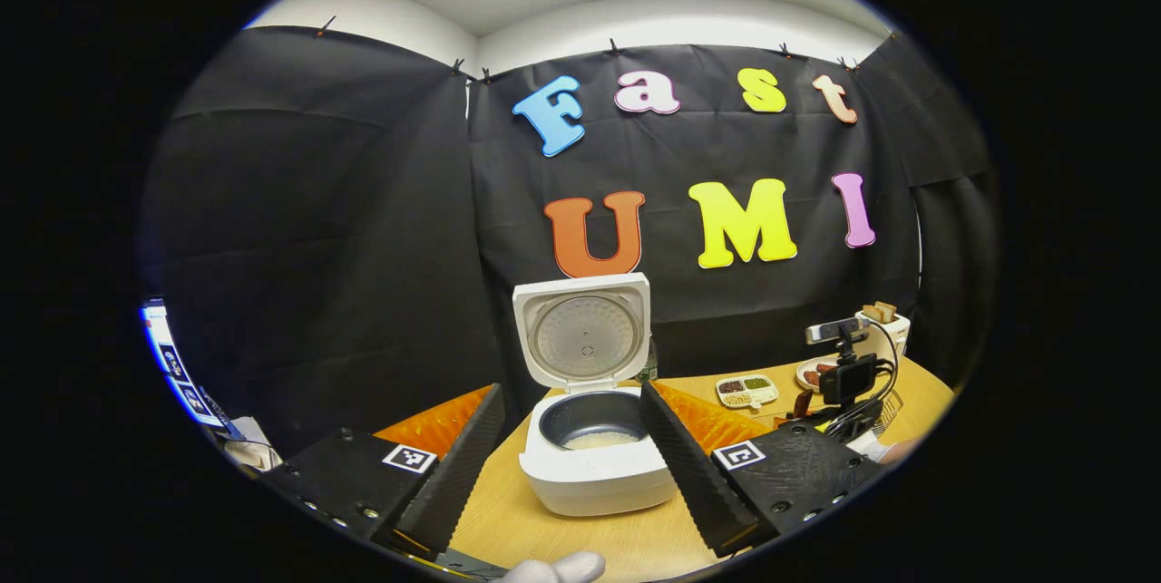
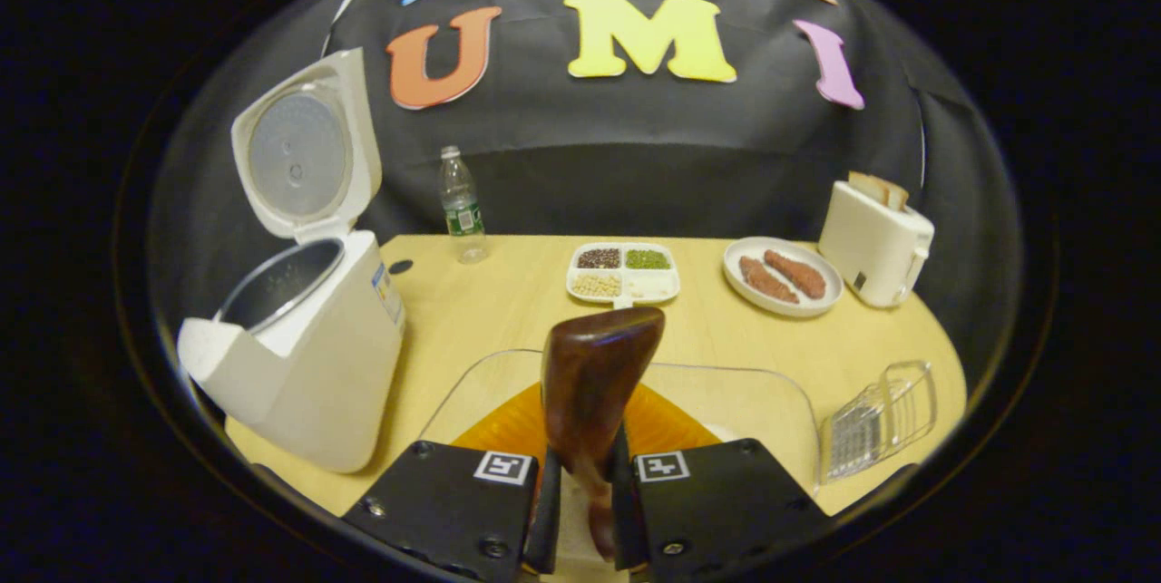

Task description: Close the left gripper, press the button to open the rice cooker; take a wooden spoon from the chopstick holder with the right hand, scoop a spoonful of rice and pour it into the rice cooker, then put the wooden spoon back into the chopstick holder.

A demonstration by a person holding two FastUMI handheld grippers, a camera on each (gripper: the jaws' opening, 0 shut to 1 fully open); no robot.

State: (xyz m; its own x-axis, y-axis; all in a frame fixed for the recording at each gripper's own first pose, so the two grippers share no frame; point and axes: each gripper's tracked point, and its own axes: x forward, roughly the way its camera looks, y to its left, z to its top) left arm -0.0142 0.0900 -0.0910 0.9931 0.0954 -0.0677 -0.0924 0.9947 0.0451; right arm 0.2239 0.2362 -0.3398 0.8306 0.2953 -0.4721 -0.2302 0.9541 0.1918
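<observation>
While the rice cooker [image 1: 594, 438] stands on the wooden table [image 1: 508, 510] with its lid [image 1: 585, 334] raised upright, the left gripper [image 1: 573, 456] hangs in front of it with its fingers spread wide apart, holding nothing. Seen from the left gripper view, the cooker sits between the two fingers but farther off, not touching either. A patch of white rice [image 1: 600, 440] lies at the bottom of the dark inner pot.

The right gripper [image 2: 583, 483] is clamped on the handle of the wooden spoon [image 2: 594, 383], both fingers pressing against it. The spoon's dark brown bowl points up and forward above a clear container [image 2: 780, 402] directly below. Whether the bowl carries any rice cannot be told from this angle.

In the right gripper view the open cooker [image 2: 304, 356] stands at the left of the table [image 2: 508, 311]. A plastic bottle [image 2: 461, 202] stands behind it near the cloth wall. A divided tray [image 2: 624, 272] of grains and beans sits at mid-table; beside it is a plate [image 2: 782, 276] with two sausages, then a toaster [image 2: 875, 243] with bread in its slots. A clear ribbed holder [image 2: 880, 420] lies at the right edge of the table, just beside the clear container.

From the left gripper view, a small camera on a stand [image 1: 845, 374] rises at the right.
</observation>
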